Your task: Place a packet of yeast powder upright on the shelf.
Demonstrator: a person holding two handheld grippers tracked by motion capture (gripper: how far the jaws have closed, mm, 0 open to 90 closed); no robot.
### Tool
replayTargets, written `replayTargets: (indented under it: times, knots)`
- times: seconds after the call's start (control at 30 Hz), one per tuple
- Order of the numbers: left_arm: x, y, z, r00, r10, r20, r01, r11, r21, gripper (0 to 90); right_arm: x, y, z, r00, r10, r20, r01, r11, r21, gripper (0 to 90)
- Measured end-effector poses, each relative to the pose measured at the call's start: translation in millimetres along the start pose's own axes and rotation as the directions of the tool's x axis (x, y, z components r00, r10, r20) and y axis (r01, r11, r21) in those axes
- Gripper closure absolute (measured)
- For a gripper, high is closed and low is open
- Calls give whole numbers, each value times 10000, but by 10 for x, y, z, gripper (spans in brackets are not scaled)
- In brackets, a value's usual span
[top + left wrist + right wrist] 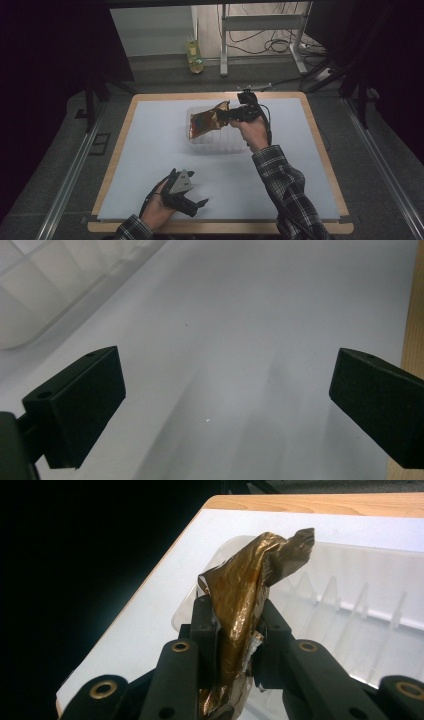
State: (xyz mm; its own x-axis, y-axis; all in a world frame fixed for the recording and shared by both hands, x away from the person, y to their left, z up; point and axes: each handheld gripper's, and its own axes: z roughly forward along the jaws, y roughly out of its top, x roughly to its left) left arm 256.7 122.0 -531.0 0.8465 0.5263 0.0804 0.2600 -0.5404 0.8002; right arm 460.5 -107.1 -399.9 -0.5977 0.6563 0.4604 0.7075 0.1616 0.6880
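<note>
One thin edge of the foil packet (240,605) is all the right gripper (235,630) pinches between closed jaws, above the clear bin (350,625). It could slip sideways and miss. The left gripper (225,400) rests wide open, empty.

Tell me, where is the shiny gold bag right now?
The shiny gold bag is pinched in the right gripper, held above the clear plastic bin toward the far middle of the table in the high view.
</note>
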Motion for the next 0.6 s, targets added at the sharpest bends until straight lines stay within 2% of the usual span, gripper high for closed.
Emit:
replayTargets:
  times: [0.2, 0.6]
  knots:
    - [-3, -1, 2, 10000, 6, -11, -6, 10000, 3, 14, 54, 44, 136, 9999, -110, 91, 109, 9999, 84, 735]
    - [-5, 0, 5, 10000, 34, -6, -34, 10000, 48, 14, 80, 98, 318, 9996, 214, -167, -214, 9998, -21, 700]
